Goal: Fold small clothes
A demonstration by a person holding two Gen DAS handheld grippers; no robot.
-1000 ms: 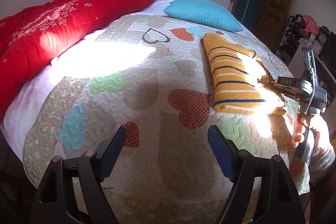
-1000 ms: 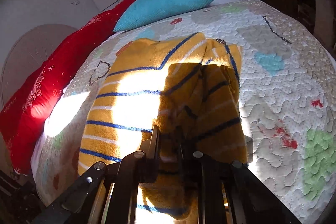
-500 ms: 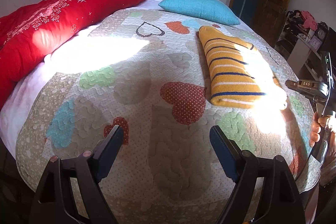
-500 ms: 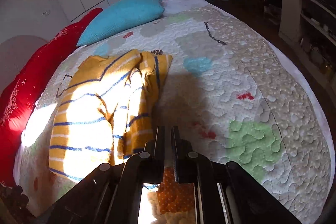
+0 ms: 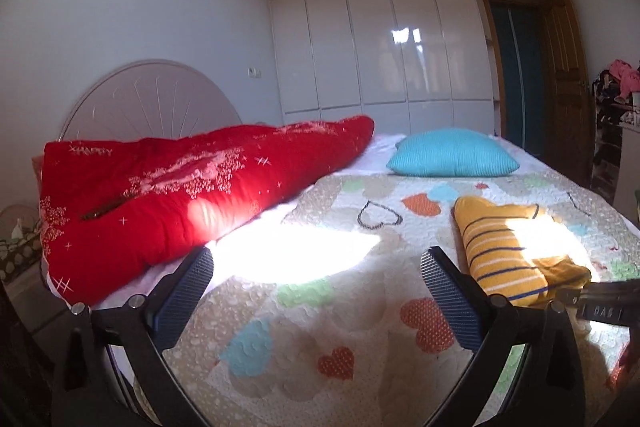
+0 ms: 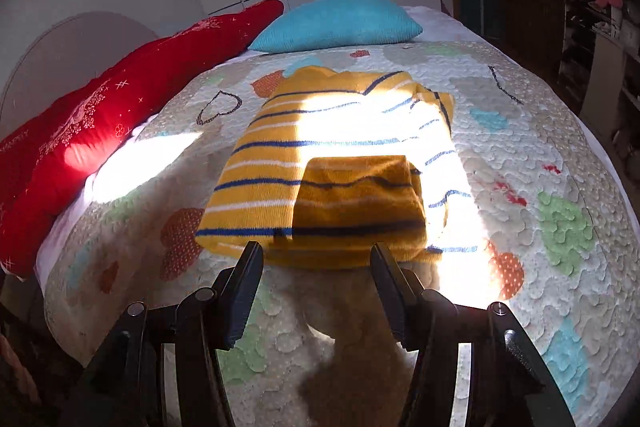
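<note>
The yellow striped sweater lies folded on the heart-patterned quilt, sunlight across it; the right gripper hovers just short of its near hem, jaws just parted, nothing between them; the left gripper hangs wide apart over bare quilt, beside the red duvet.

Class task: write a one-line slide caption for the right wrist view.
Open right gripper, just released, faces folded yellow striped sweater on the quilt.

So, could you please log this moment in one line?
yellow striped sweater: folded on quilt | left claw: open, empty | right claw: just opened, empty
</note>
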